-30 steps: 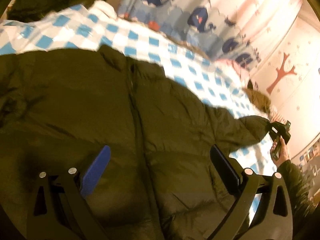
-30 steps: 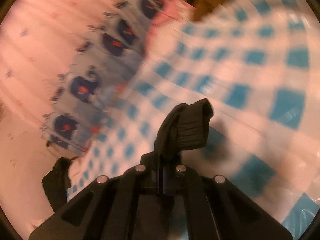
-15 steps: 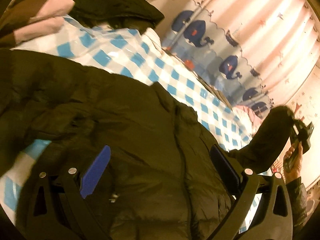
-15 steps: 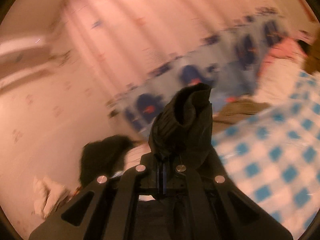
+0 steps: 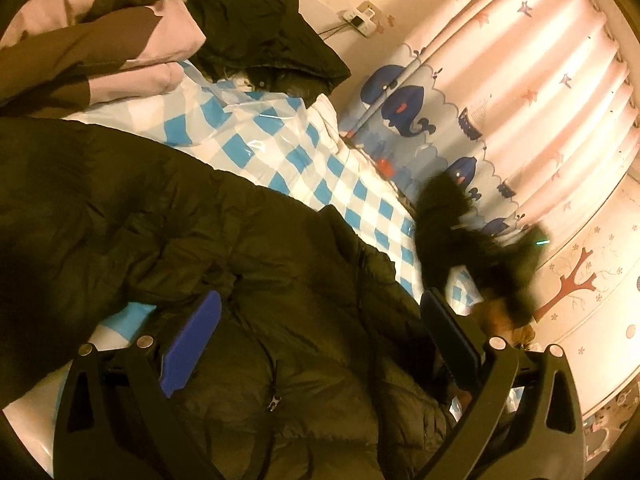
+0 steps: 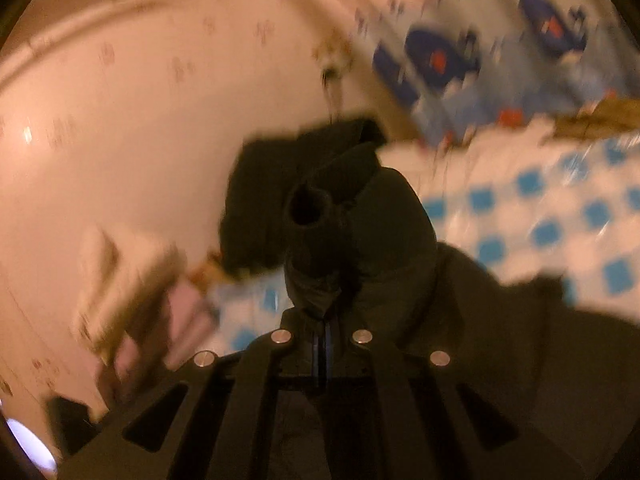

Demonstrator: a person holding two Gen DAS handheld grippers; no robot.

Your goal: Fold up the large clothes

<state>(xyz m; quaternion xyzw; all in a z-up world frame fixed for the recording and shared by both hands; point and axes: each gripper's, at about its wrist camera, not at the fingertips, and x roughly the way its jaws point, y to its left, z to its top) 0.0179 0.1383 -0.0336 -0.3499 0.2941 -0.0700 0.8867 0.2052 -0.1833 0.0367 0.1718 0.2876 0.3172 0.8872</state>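
A dark olive puffer jacket [image 5: 224,264] lies spread, zip up, on a blue-and-white checked sheet [image 5: 280,144]. My left gripper [image 5: 316,340] is open and hovers just above the jacket's front, holding nothing. My right gripper [image 6: 326,320] is shut on the jacket's sleeve cuff [image 6: 320,216]. The sleeve is lifted off the bed and swings in over the jacket body; it shows blurred in the left wrist view [image 5: 444,232]. The jacket body fills the lower right of the right wrist view [image 6: 520,340].
A pile of pink-and-brown folded clothes [image 5: 92,44] and a second dark jacket [image 5: 264,32] lie at the bed's far end. A whale-print curtain [image 5: 480,80] and a papered wall [image 5: 592,280] stand behind the bed.
My right gripper has lifted the sleeve cuff off the bed and swung it up and in toward the jacket body. My left gripper has turned its view toward the clothes pile.
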